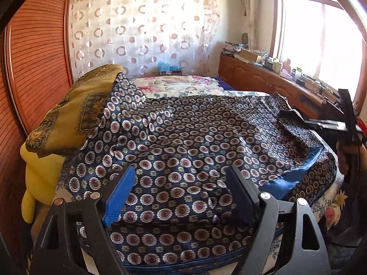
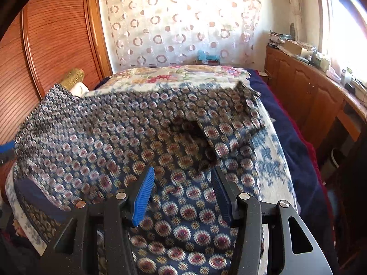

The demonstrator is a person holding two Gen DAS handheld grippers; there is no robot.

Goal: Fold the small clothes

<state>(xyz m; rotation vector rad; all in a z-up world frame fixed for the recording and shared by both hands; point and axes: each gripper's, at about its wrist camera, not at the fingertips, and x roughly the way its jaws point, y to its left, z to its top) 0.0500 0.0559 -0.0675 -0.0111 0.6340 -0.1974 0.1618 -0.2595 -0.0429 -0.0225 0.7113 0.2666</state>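
Note:
A dark blue cloth (image 1: pixel 195 126) printed with round medallions lies spread and rumpled over the bed. My left gripper (image 1: pixel 181 169) hovers just above its near part, open wide, with nothing pinched between the blue pad and the black one. One finger (image 1: pixel 291 115) of my right gripper rests at the cloth's right edge, where the fabric rises in a fold. In the right wrist view the same cloth (image 2: pixel 103 137) runs under and between the fingers of my right gripper (image 2: pixel 182 170). Its jaws stand well apart and the pads do not press on the fabric.
A gold patterned pillow (image 1: pixel 75 112) and a yellow cushion (image 1: pixel 39 176) sit at the cloth's left edge against a wooden wardrobe (image 1: pixel 34 68). A floral bedsheet (image 1: pixel 174 84) shows beyond the cloth. A cluttered wooden cabinet (image 2: pixel 309 87) lines the right side under a window.

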